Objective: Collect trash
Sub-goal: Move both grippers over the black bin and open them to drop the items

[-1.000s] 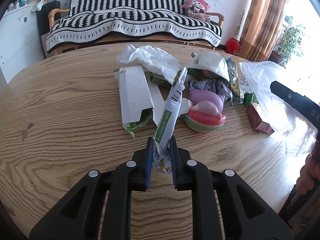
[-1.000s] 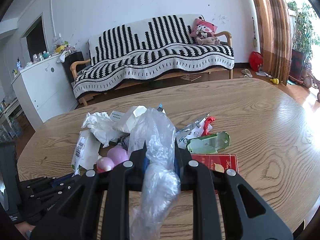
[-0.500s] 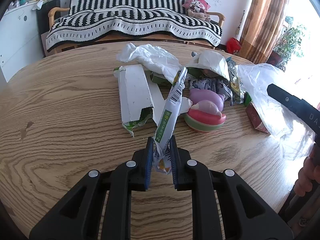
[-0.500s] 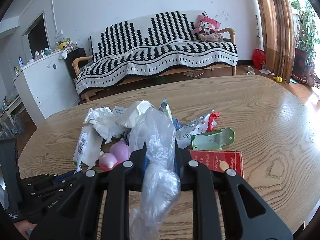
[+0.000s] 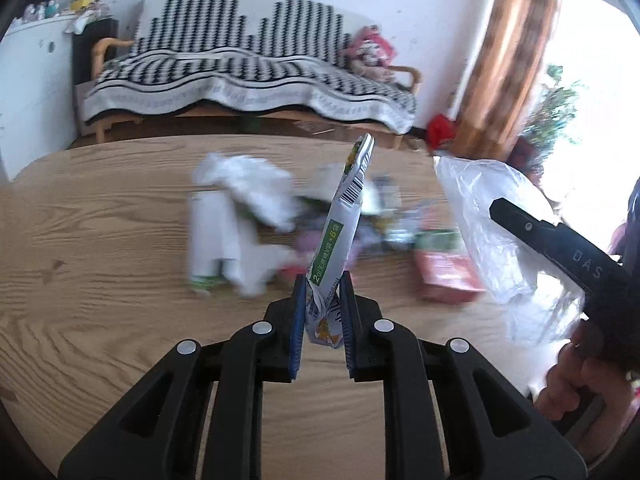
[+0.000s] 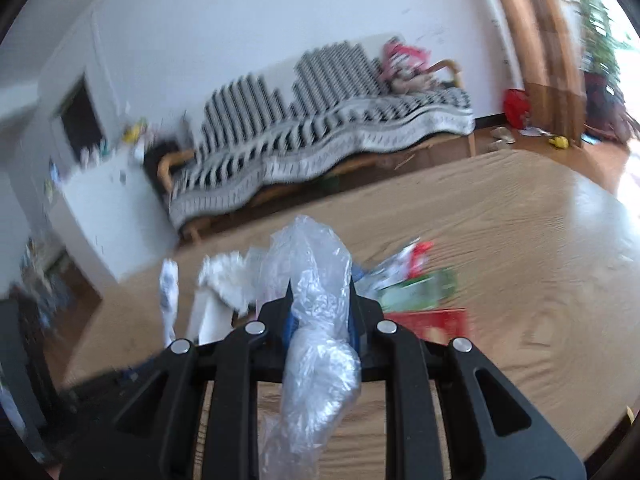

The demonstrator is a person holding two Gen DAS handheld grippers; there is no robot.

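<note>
Change since the earlier frame: both hands have lifted; the wrapper [image 5: 340, 236] now hangs clear of the trash heap [image 5: 256, 216], where before its top lay against the pile, and the view is blurred by motion.

Left tongs [image 5: 322, 312]: pressed together on the lower end of the wrapper, which stands up and leans slightly right.

Right tongs [image 6: 320, 320]: pinching a bunched clear bag [image 6: 316, 320]. In the left view the bag [image 5: 492, 232] billows just right of the heap, with a hand [image 5: 576, 376] on the handle below it.

Step in hand, as we judge it: carry the wrapper to the bag. We would first get the bag's mouth open, since it looks gathered shut, bring the wrapper's free end over it, and let go only once it is well inside.

Tabletop [image 5: 100, 240]: rounded pale wood, bare apart from the heap, which includes white paper and a red box [image 5: 444, 280].

Room: sofa [image 5: 248, 68] under a striped throw behind, white cabinet [image 6: 108, 216] left, curtain [image 5: 500, 52] and bright window right.
</note>
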